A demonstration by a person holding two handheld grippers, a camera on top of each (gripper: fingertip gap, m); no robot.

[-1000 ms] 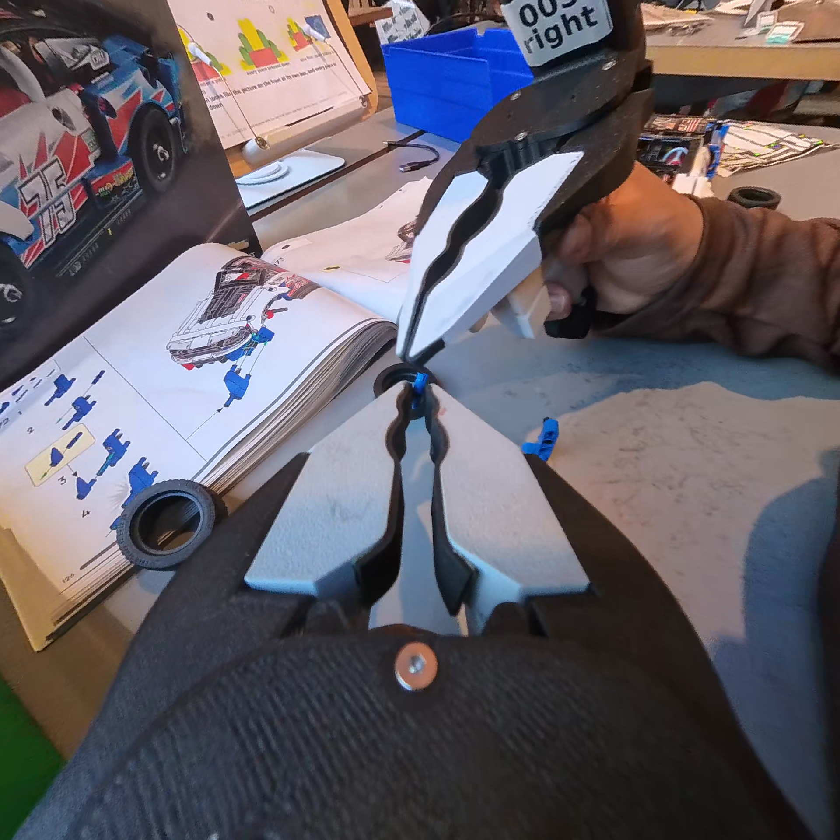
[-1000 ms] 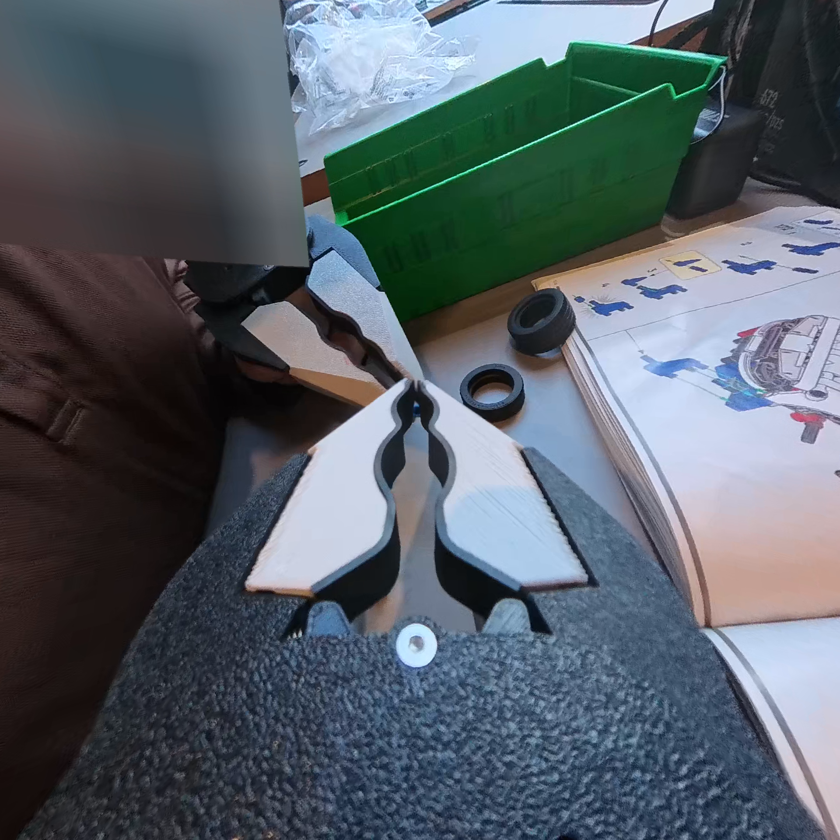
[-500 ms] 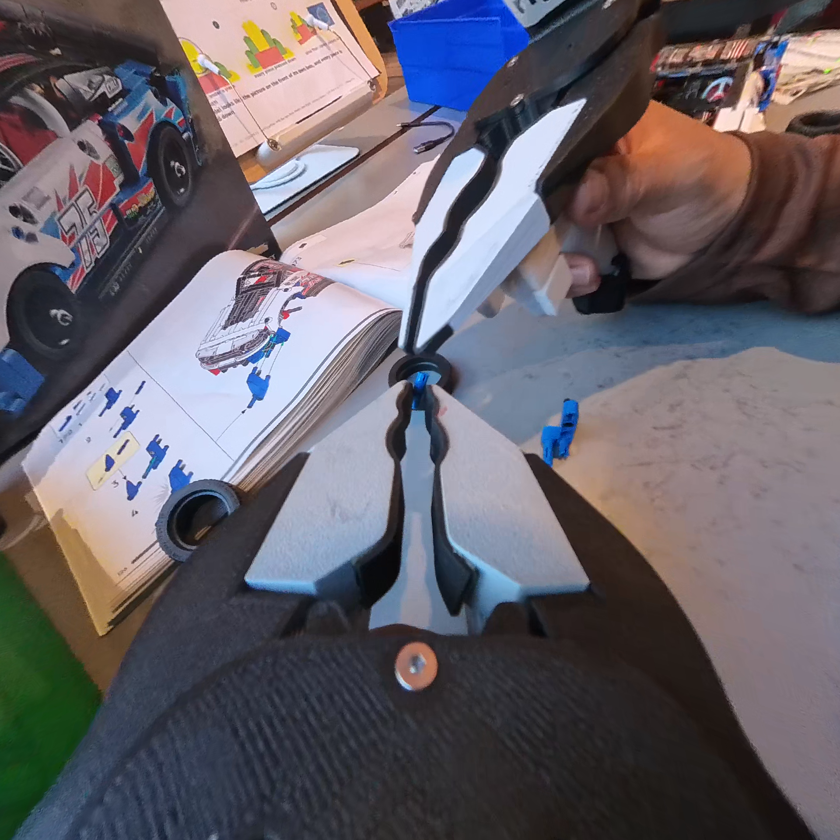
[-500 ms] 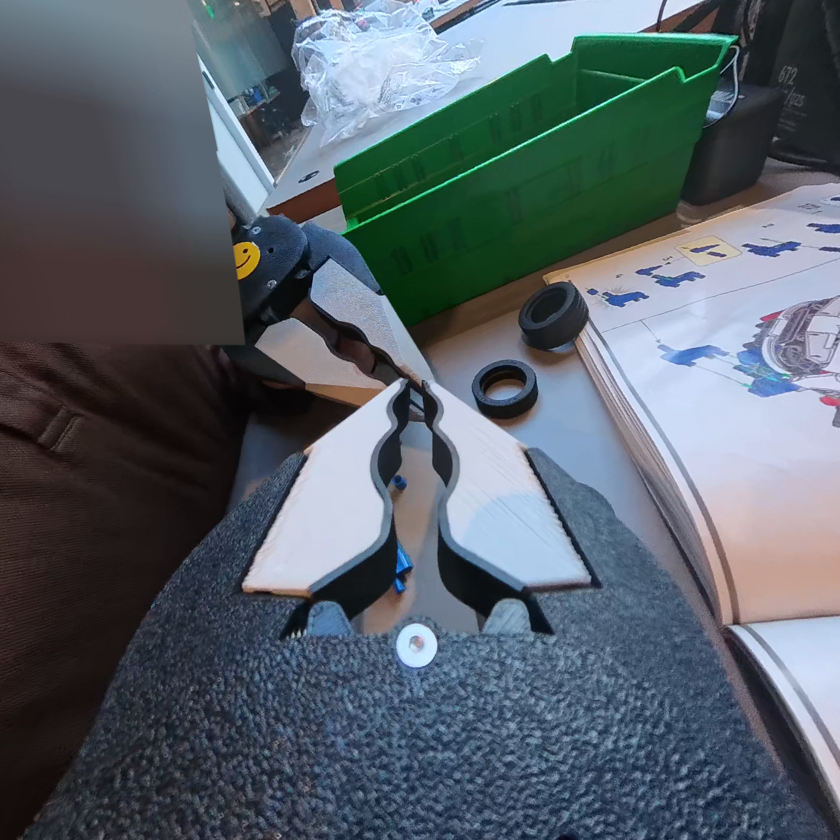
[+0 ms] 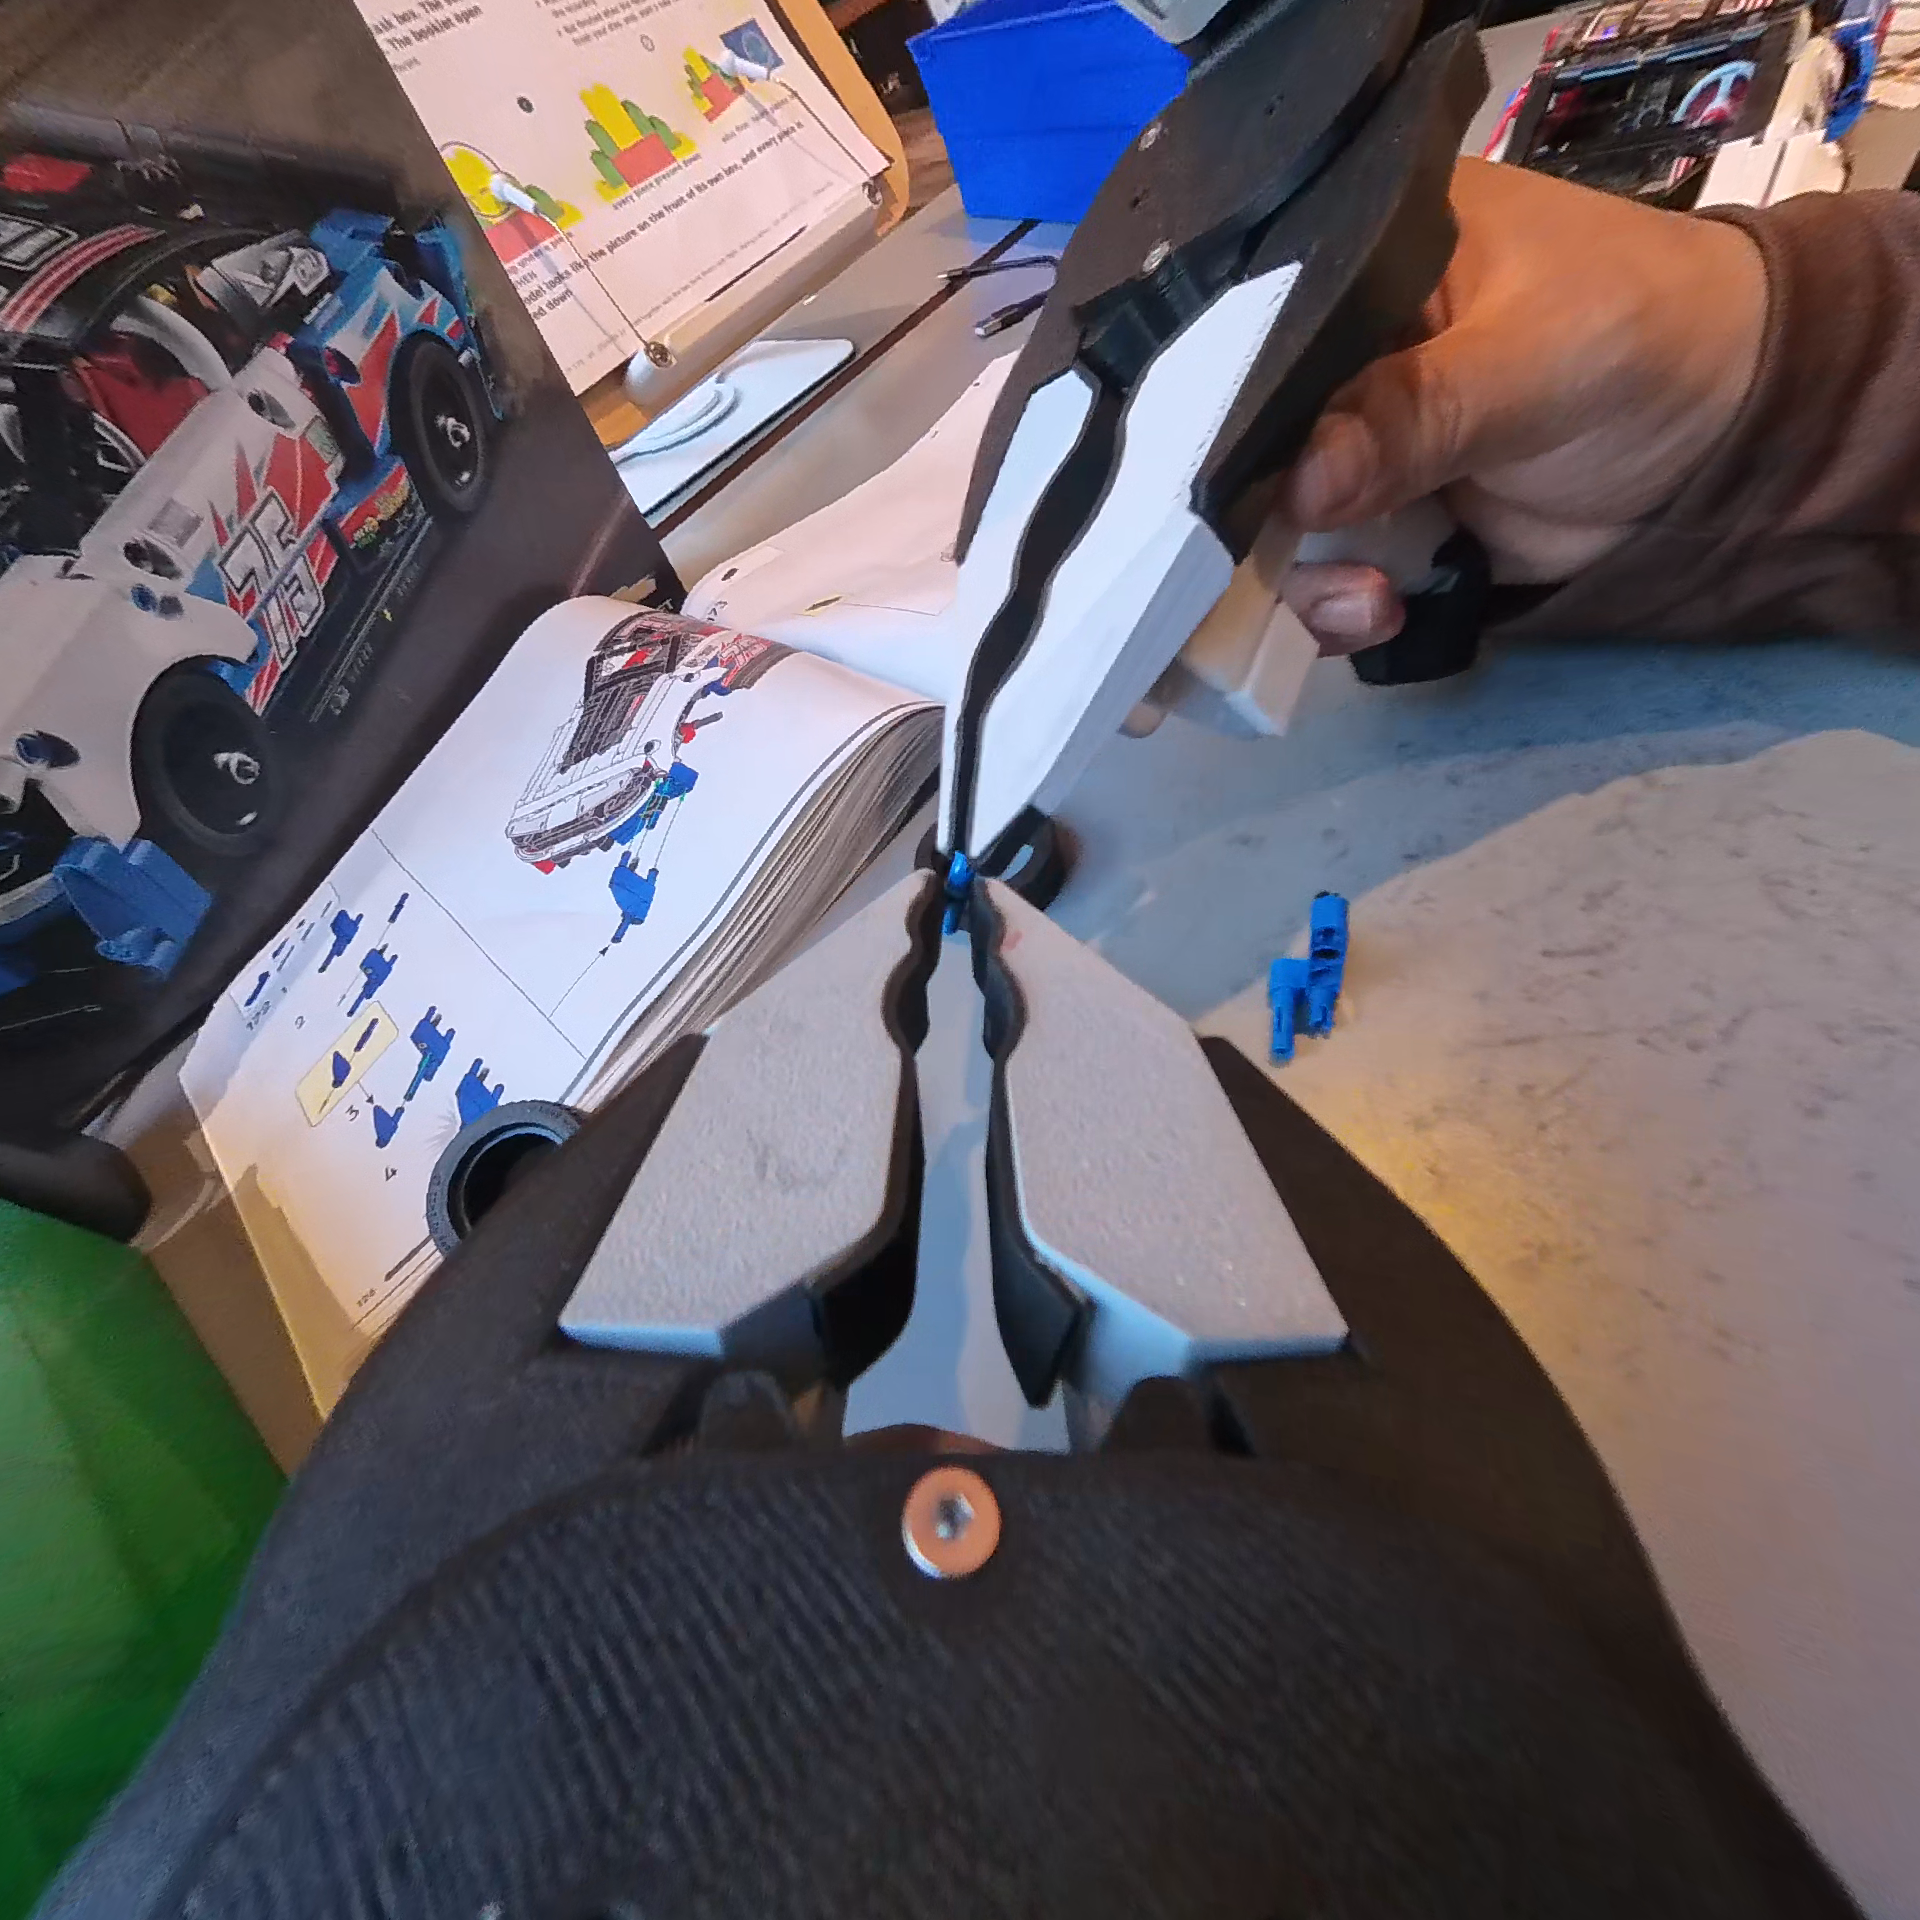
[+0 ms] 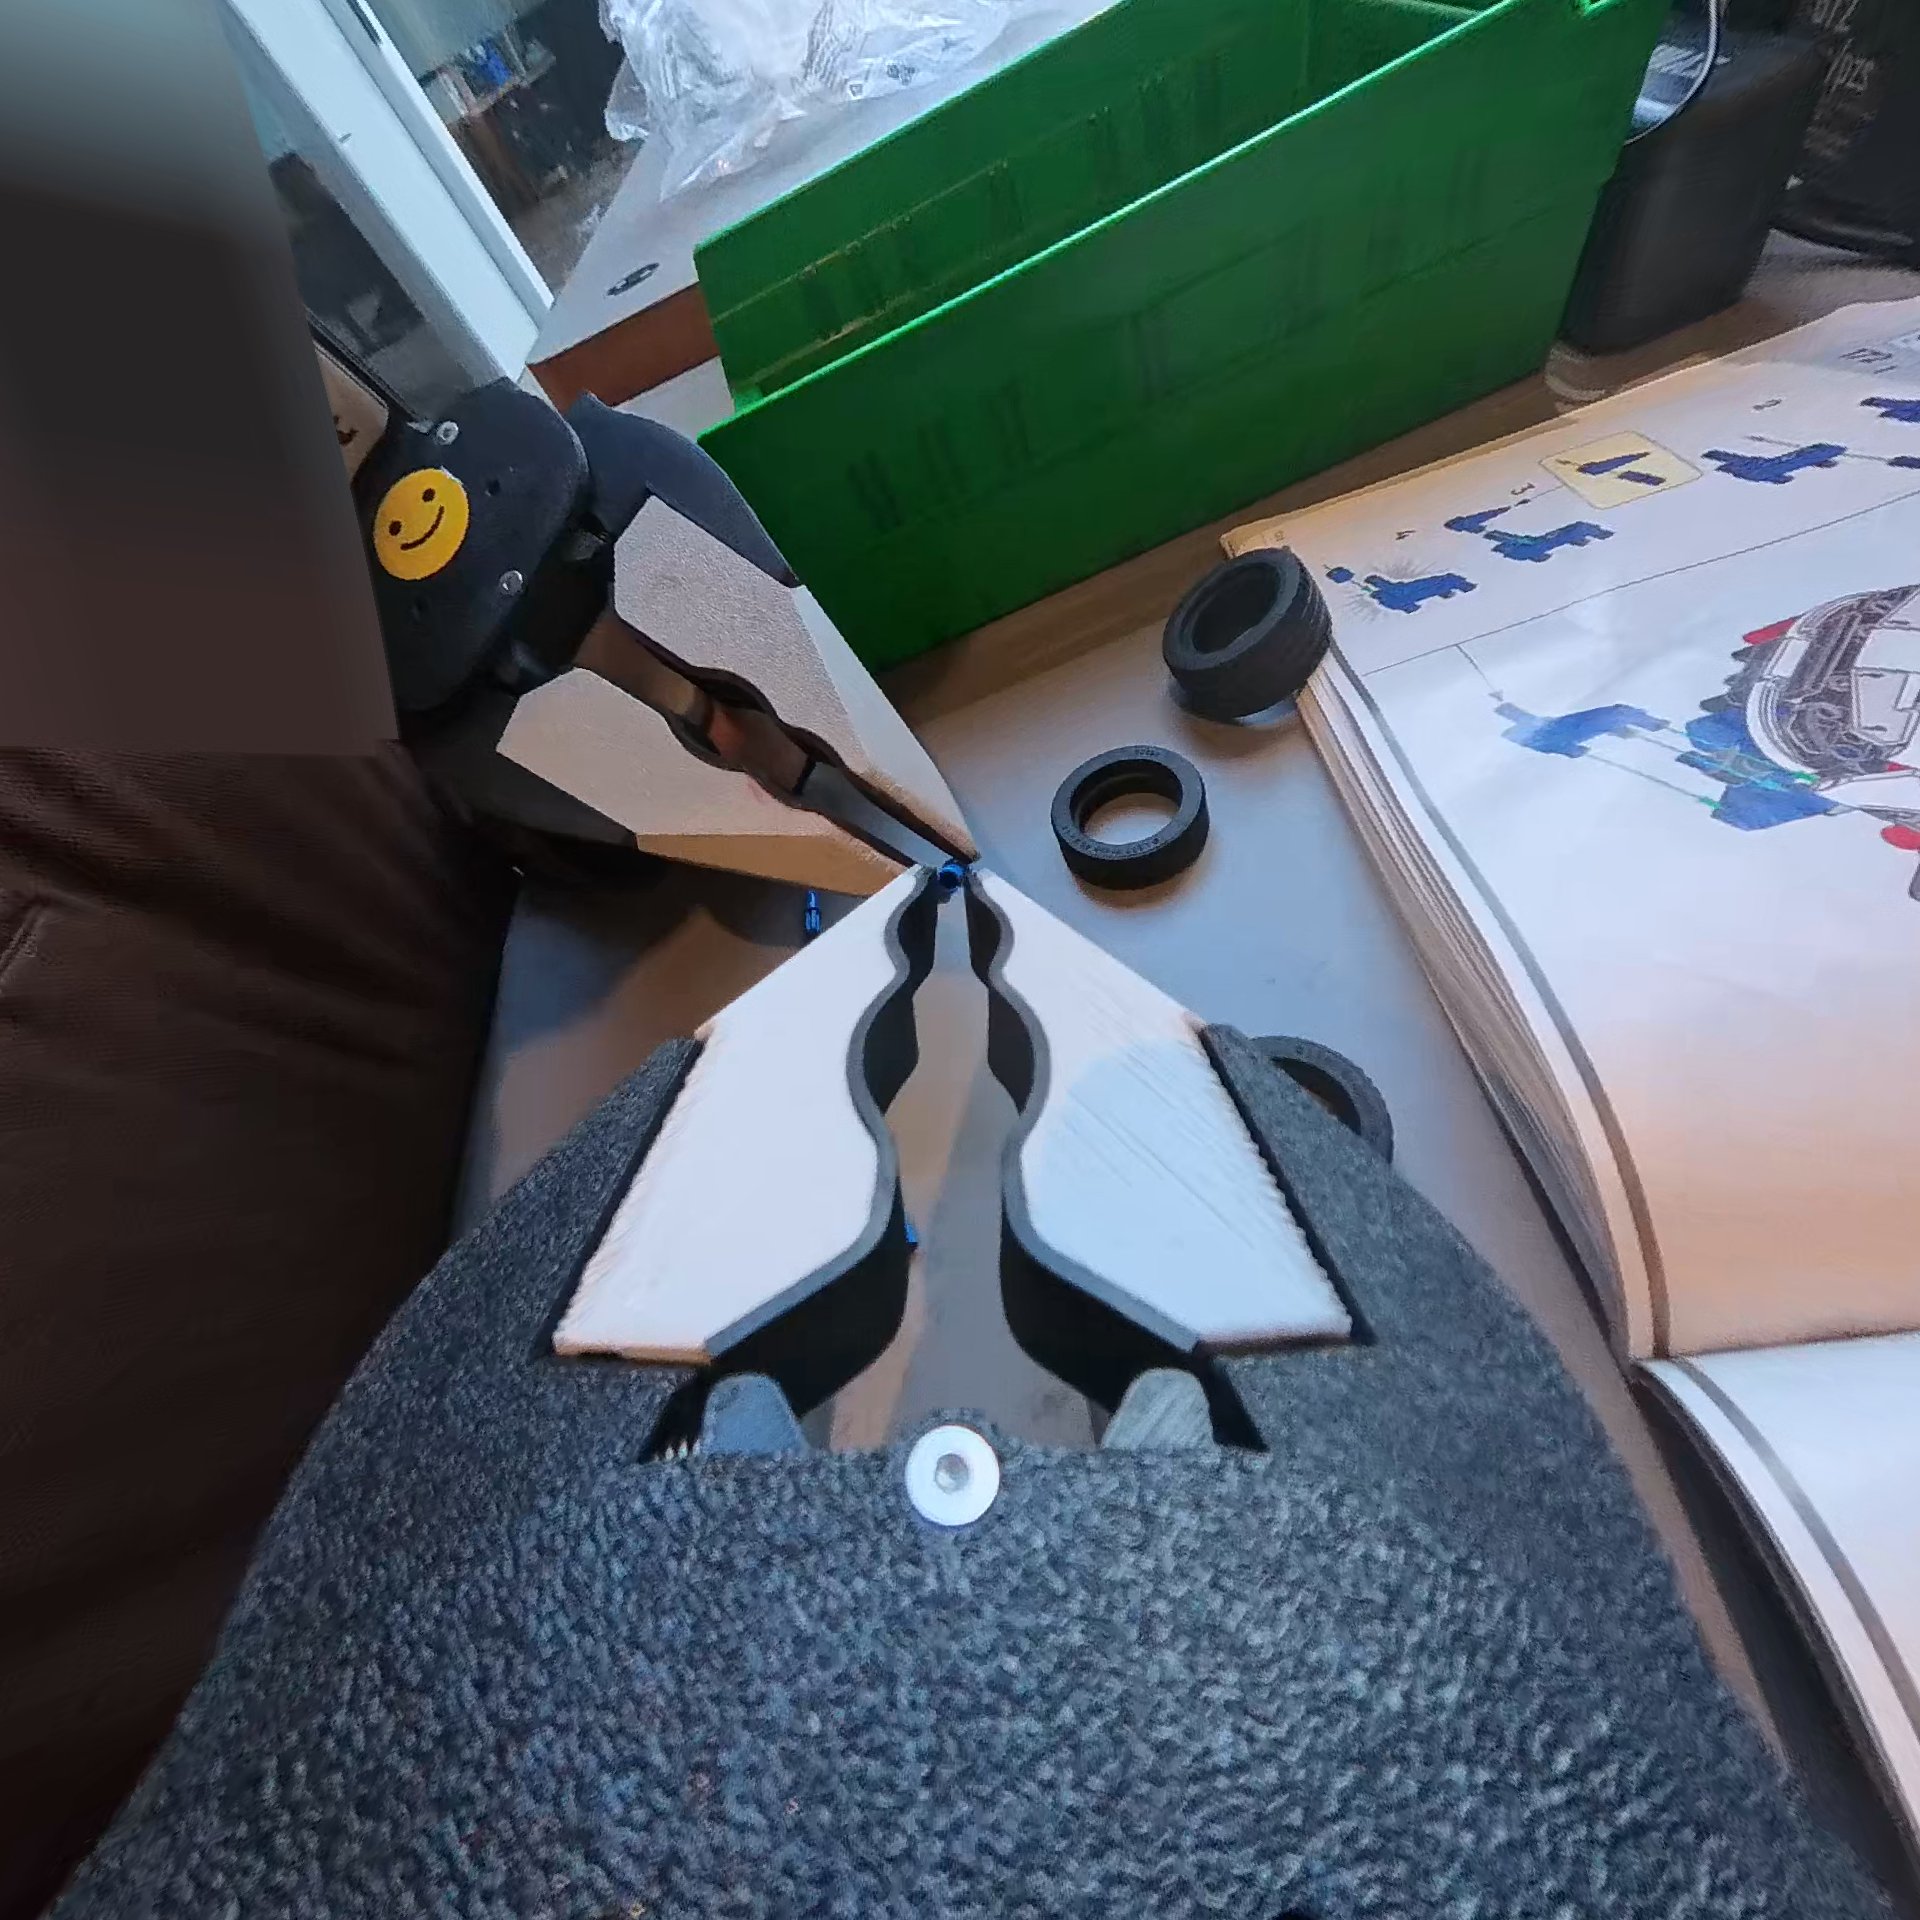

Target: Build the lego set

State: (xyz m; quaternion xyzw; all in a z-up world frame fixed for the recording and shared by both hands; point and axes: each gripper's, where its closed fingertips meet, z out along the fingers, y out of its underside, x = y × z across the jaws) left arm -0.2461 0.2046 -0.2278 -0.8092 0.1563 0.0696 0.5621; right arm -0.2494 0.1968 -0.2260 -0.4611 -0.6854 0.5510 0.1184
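A small blue pin (image 5: 956,883) is pinched in the tips of my left gripper (image 5: 956,906), above the grey table. My right gripper (image 5: 958,850) comes down from the upper right, and its tips meet the same pin from the other end. In the right wrist view the blue pin (image 6: 948,879) sits between the nearly closed tips of my right gripper (image 6: 948,883), and the left gripper (image 6: 961,854) reaches in from the left, tip to tip. A blue connector piece (image 5: 1311,977) lies on the table to the right.
An open instruction booklet (image 5: 582,883) lies on the left, with the car box (image 5: 208,416) behind it. Black tyres (image 6: 1129,816) (image 6: 1247,634) lie beside the booklet (image 6: 1662,831). A green bin (image 6: 1143,312) stands behind them. A small blue piece (image 6: 810,914) lies under the left gripper. My left and right fingertips are right by each other.
The right gripper's tips have parted slightly and closed around the free end of the blue pin held by the left gripper. Both grippers have shifted a little toward the booklet.
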